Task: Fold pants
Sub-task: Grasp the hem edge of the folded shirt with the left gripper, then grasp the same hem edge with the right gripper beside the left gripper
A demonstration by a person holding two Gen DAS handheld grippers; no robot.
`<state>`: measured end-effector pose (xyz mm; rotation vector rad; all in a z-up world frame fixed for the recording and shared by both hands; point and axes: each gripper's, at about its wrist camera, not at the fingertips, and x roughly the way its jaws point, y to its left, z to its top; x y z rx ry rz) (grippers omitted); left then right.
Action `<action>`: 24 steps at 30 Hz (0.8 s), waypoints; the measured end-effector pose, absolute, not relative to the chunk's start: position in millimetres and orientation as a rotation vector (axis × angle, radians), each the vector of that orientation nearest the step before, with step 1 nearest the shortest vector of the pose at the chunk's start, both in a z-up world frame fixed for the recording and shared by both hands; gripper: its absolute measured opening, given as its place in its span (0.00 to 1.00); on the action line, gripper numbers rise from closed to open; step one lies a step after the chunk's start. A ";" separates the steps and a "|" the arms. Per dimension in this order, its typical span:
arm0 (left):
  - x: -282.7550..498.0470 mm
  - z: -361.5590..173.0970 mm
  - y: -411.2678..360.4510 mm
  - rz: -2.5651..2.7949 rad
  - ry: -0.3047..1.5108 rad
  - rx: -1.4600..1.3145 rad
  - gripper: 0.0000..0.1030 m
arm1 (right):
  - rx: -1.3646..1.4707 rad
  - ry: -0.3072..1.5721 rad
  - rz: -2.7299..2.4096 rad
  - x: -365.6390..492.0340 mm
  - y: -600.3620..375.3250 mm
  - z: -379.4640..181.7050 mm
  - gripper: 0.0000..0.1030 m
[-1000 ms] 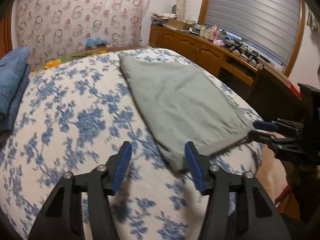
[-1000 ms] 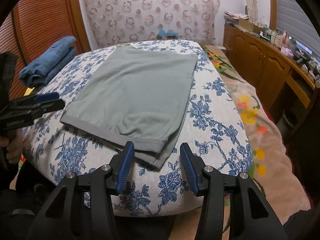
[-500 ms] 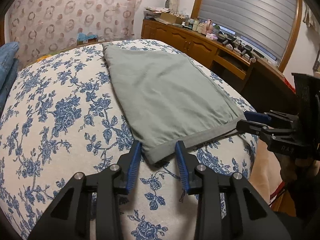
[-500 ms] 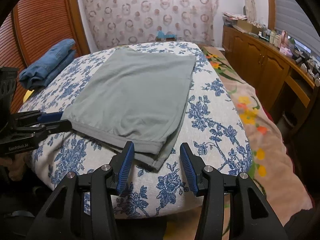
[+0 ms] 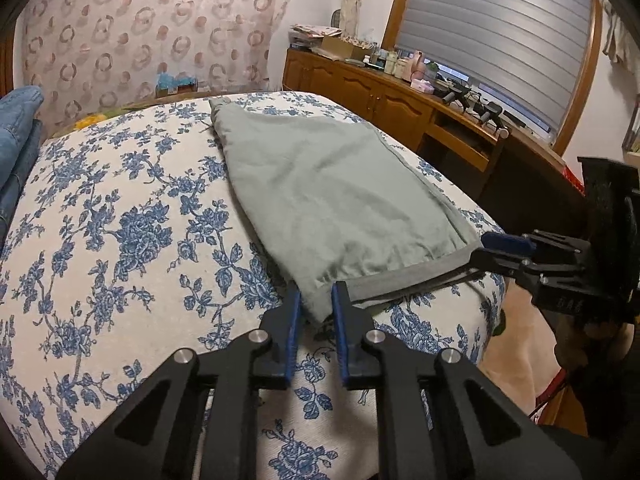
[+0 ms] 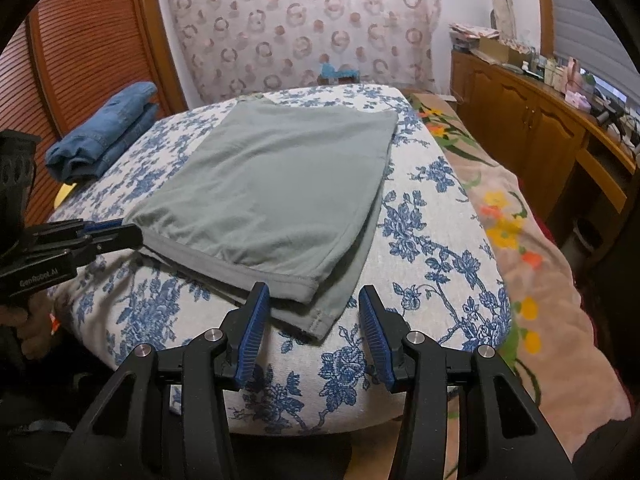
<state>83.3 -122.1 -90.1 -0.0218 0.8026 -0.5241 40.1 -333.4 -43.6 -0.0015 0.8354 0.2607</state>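
Observation:
The grey-green pants (image 5: 332, 196) lie folded flat on the blue-flowered bed cover (image 5: 120, 240), also in the right wrist view (image 6: 272, 196). My left gripper (image 5: 314, 300) has closed on the near left hem corner of the pants; it shows at the left of the right wrist view (image 6: 132, 234). My right gripper (image 6: 310, 308) is open, its fingers on either side of the near right hem corner, where two layers overlap. It shows at the right of the left wrist view (image 5: 480, 248).
A stack of folded blue jeans (image 6: 104, 132) lies at the far left of the bed. A flowered beige blanket (image 6: 520, 240) hangs on the bed's right side. A wooden sideboard (image 6: 540, 120) with clutter stands to the right.
My left gripper moved forward to the pants' left hem corner and closed its fingers on it. My right gripper edged slightly closer to the right corner and stayed open.

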 end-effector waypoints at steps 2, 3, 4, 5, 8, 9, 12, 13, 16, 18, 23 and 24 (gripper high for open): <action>82.9 -92.5 -123.8 -0.523 0.808 -0.017 0.13 | 0.007 0.828 0.257 40.9 -333.6 -41.9 0.46; 83.0 -93.6 -124.5 -0.522 0.810 -0.016 0.13 | 0.015 0.824 0.255 42.0 -334.8 -41.0 0.46; 83.0 -95.2 -124.7 -0.522 0.814 -0.017 0.13 | 0.026 0.823 0.251 43.7 -336.2 -40.5 0.46; 83.2 -96.2 -125.0 -0.522 0.818 -0.017 0.13 | 0.035 0.826 0.248 45.9 -337.0 -40.4 0.46; 83.7 -98.2 -125.3 -0.520 0.824 -0.019 0.13 | 0.036 0.827 0.235 50.5 -336.8 -41.1 0.46; 83.9 -98.4 -125.2 -0.520 0.825 -0.020 0.13 | 0.029 0.830 0.230 52.0 -335.5 -42.1 0.46; 83.5 -99.3 -124.9 -0.520 0.825 -0.019 0.13 | 0.014 0.852 0.218 55.6 -332.0 -49.0 0.45; 83.4 -98.8 -125.2 -0.520 0.824 -0.018 0.13 | 0.012 0.857 0.218 55.7 -331.3 -50.6 0.45; 83.0 -99.2 -124.9 -0.520 0.821 -0.023 0.13 | 0.004 0.855 0.222 53.7 -329.9 -51.5 0.42; 82.9 -99.3 -124.8 -0.520 0.821 -0.024 0.14 | -0.008 0.852 0.226 51.7 -327.2 -51.9 0.40; 82.2 -99.7 -124.5 -0.532 0.815 -0.023 0.13 | -0.011 0.855 0.260 50.7 -325.0 -52.2 0.28; 82.2 -99.8 -123.8 -0.533 0.813 -0.027 0.13 | -0.006 0.857 0.273 50.7 -324.9 -52.3 0.25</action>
